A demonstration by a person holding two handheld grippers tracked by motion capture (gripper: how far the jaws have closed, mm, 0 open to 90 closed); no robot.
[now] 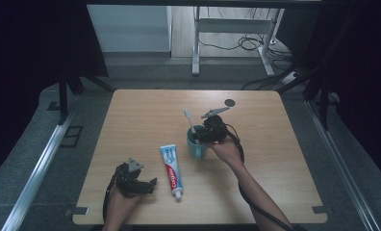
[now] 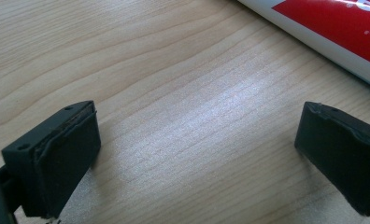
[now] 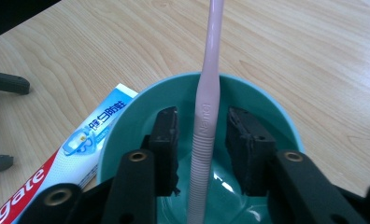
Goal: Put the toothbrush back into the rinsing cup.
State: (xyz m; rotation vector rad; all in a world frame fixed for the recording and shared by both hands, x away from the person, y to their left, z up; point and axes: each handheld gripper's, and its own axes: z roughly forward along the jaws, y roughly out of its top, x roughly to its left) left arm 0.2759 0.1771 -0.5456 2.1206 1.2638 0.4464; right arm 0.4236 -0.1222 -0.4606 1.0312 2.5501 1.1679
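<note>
Inside the teal cup [image 3: 272,116], near the middle of the desk [image 1: 145,115], a pale pink toothbrush [image 3: 205,116] stands nearly upright, its bristle head leaning up and away in the high view. It looks light, stiff and smooth, likely to slip or swivel, so the ribbed grip low on the handle seems the best place to hold it. The right tongs [image 3: 201,144] reach into the cup with a pad on either side of that grip, slightly spread, a narrow gap showing on each side. A toothpaste tube [image 1: 171,171] lies flat just left of the cup. The left tongs [image 2: 197,144] rest wide open on the desk beside the tube.
</note>
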